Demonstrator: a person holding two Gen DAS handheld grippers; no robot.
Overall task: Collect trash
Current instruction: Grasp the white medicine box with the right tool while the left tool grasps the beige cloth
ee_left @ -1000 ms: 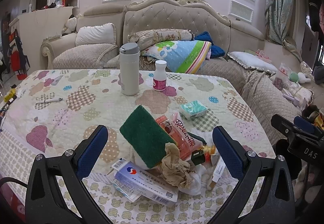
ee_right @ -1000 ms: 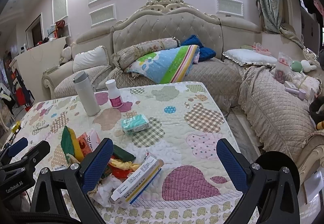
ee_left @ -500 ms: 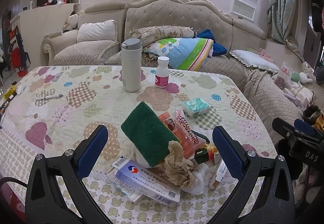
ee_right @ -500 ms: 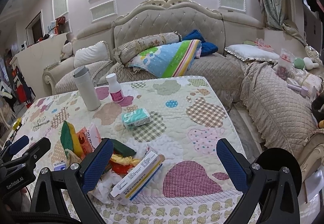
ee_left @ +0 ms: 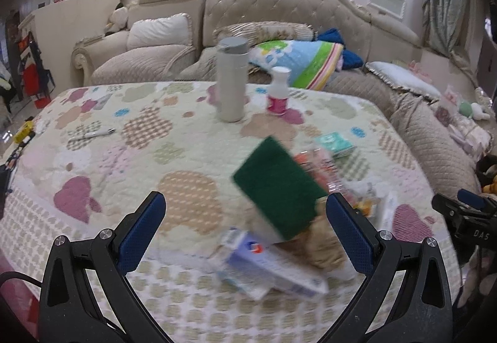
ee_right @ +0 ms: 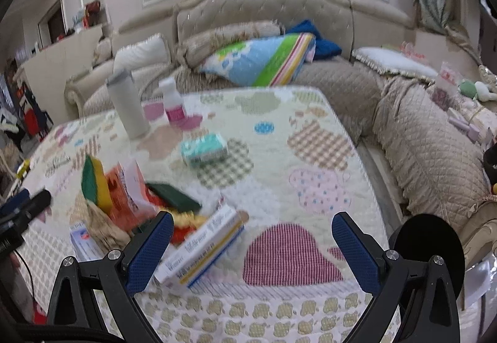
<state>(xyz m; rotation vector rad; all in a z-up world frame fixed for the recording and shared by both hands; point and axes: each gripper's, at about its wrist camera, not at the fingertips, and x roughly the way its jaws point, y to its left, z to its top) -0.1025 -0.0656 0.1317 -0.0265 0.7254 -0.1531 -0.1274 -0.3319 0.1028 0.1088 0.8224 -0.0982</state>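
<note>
A pile of trash lies near the front edge of the patterned table. It holds a green sponge (ee_left: 276, 184) (ee_right: 91, 180), an orange snack wrapper (ee_right: 124, 200), a crumpled beige rag (ee_left: 323, 243), a blue-and-white carton (ee_left: 276, 271) and a white-and-yellow carton (ee_right: 202, 250). My left gripper (ee_left: 245, 234) is open, with the pile between its fingers and to the right. My right gripper (ee_right: 251, 250) is open too; its left finger (ee_right: 149, 250) overlaps the pile's right side. Neither holds anything.
Farther back on the table stand a grey flask (ee_left: 231, 82) and a small white bottle with a pink label (ee_left: 278, 91). A teal tissue pack (ee_right: 205, 149) and a pen (ee_left: 93, 134) lie there too. A beige sofa (ee_left: 279, 14) wraps the back and right.
Both views have swung left, so the pile now sits further right in the left wrist view. The image is motion-blurred. Both grippers stay open and the trash has not moved.
</note>
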